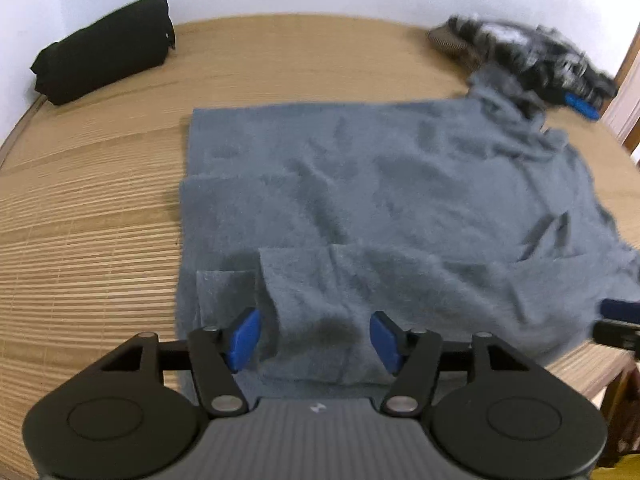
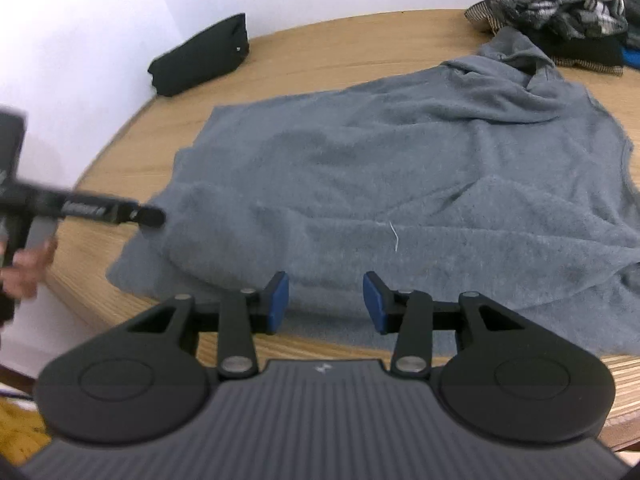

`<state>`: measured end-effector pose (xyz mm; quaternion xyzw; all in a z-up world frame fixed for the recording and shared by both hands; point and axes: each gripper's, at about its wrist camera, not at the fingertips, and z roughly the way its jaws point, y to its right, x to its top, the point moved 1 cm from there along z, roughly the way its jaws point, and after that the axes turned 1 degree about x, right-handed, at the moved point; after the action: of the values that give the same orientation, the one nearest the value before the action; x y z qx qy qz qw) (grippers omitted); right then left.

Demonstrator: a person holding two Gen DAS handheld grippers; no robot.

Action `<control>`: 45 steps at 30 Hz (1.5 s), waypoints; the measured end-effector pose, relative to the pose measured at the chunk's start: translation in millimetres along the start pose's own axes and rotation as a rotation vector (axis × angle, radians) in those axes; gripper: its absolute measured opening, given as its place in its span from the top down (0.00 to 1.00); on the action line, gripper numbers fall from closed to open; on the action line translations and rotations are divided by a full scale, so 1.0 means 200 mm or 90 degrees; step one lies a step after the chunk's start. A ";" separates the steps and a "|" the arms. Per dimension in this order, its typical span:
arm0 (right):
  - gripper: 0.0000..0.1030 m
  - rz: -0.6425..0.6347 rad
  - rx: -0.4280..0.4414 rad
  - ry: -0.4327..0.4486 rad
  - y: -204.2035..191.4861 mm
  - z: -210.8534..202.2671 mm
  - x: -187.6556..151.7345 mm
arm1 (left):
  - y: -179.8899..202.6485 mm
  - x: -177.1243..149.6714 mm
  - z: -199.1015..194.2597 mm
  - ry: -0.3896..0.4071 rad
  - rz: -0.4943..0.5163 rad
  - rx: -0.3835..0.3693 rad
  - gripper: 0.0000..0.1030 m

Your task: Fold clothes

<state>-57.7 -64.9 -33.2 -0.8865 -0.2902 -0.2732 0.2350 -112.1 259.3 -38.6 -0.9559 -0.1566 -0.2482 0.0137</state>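
Note:
A grey fleece garment (image 1: 380, 192) lies spread on the wooden table (image 1: 100, 200), its near sleeve and hem folded over the body. My left gripper (image 1: 314, 338) stands open above the garment's near left corner. A raised fold of grey cloth lies between its blue pads (image 1: 242, 338), which do not press on it. In the right wrist view the same garment (image 2: 400, 168) fills the middle. My right gripper (image 2: 326, 300) is open over its near edge, with nothing gripped. The left gripper's black body (image 2: 120, 212) reaches in from the left, held by a hand (image 2: 24, 268).
A folded black garment (image 1: 104, 66) lies at the table's far left by the white wall. A pile of plaid and dark clothes (image 2: 560, 12) sits at the far right, touching the grey garment's collar. The table's front edge (image 2: 624, 384) runs just under my right gripper.

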 end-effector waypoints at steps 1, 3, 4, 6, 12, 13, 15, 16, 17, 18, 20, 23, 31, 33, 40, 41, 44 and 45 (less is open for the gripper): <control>0.57 0.002 -0.006 0.003 0.00 -0.01 -0.01 | 0.00 0.01 0.03 -0.007 0.000 -0.003 0.51; 0.57 0.013 -0.020 0.007 0.01 -0.03 -0.02 | -0.01 0.01 0.04 -0.009 -0.019 -0.046 0.94; 0.57 0.021 -0.027 0.009 0.02 -0.04 -0.03 | -0.02 0.02 -0.01 0.010 -0.028 -0.061 0.94; 0.57 0.045 -0.041 0.012 0.04 -0.05 -0.05 | -0.02 0.04 -0.12 0.048 -0.046 -0.088 0.94; 0.57 0.128 -0.054 0.036 0.12 -0.07 -0.06 | -0.08 -0.15 -0.23 -0.031 -0.033 -0.020 0.93; 0.57 0.126 -0.056 0.041 0.13 -0.06 -0.05 | -0.11 -0.21 -0.19 -0.063 -0.043 -0.016 0.93; 0.56 0.124 -0.060 0.050 0.15 -0.05 -0.02 | -0.13 -0.31 -0.13 -0.097 -0.071 -0.027 0.93; 0.56 0.122 -0.062 0.054 0.15 -0.05 -0.01 | -0.14 -0.35 -0.11 -0.111 -0.083 -0.031 0.93; 0.56 0.119 -0.065 0.059 0.16 -0.04 0.01 | -0.12 -0.37 -0.11 -0.107 -0.076 -0.026 0.93; 0.56 0.092 -0.071 0.064 0.16 -0.03 0.04 | -0.11 -0.38 -0.11 -0.103 -0.068 -0.021 0.93; 0.57 0.033 -0.089 0.072 0.15 0.01 0.12 | -0.09 -0.40 -0.11 -0.098 -0.057 -0.014 0.93; 0.56 -0.086 -0.076 0.057 0.15 0.11 0.24 | -0.10 -0.42 -0.11 -0.096 -0.047 -0.011 0.92; 0.59 -0.500 0.064 -0.140 0.01 0.37 0.43 | -0.04 -0.44 -0.10 -0.090 -0.041 0.011 0.89; 0.59 -0.549 0.097 -0.192 0.01 0.43 0.44 | -0.02 -0.42 -0.11 -0.073 -0.034 0.017 0.86; 0.68 -0.625 0.191 -0.291 0.03 0.55 0.41 | 0.06 -0.27 -0.05 -0.034 -0.052 0.042 0.82; 0.87 -0.620 0.202 -0.291 0.03 0.54 0.41 | 0.06 -0.27 -0.04 -0.037 -0.063 0.052 0.83; 0.94 -0.628 0.216 -0.252 0.06 0.48 0.38 | 0.08 -0.28 -0.03 -0.045 -0.092 0.079 0.87; 0.94 -0.631 0.218 -0.233 0.08 0.46 0.37 | 0.08 -0.28 -0.04 -0.048 -0.099 0.086 0.88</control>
<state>35.0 5.3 -58.2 -0.6260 -0.7490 -0.1413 0.1648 -158.1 226.2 -57.3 -0.9463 -0.2473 -0.2015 0.0531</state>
